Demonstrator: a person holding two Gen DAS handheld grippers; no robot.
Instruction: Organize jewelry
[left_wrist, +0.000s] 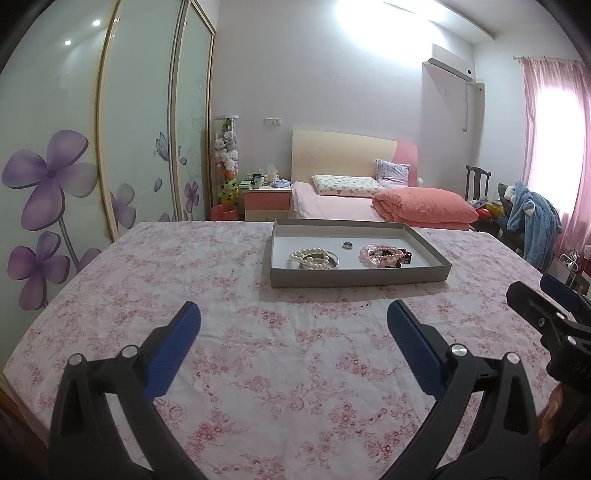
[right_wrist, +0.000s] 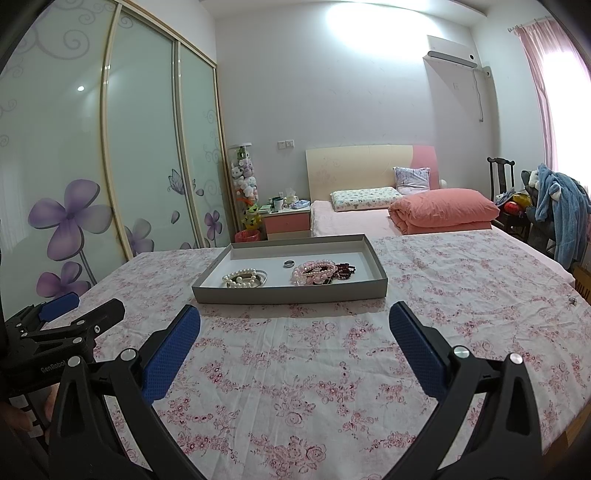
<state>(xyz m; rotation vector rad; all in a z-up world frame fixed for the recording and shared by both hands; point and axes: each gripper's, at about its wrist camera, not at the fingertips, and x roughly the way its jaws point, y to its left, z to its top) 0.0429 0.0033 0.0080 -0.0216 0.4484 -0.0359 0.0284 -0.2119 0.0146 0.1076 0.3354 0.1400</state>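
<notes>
The tray (left_wrist: 360, 275) sits on the table (left_wrist: 258, 369), ahead of both grippers, its long axis crosswise to them. It lies ahead-right of the left gripper (left_wrist: 293, 325) and ahead-left of the right gripper (right_wrist: 294, 325); neither looks clearly nearer. Inside: pearls (left_wrist: 310, 257) on a bangle (left_wrist: 332, 263) at left, a ring (left_wrist: 347, 244) mid-back, pink and dark bracelets (left_wrist: 384, 254) heaped right. Both grippers hold their jaws wide apart, empty.

Only readable text: "GenRobot", white letters on the black body of the left gripper (right_wrist: 64, 314), seen at the left edge of the right wrist view, last letter partly cut off; nothing else legible
</notes>
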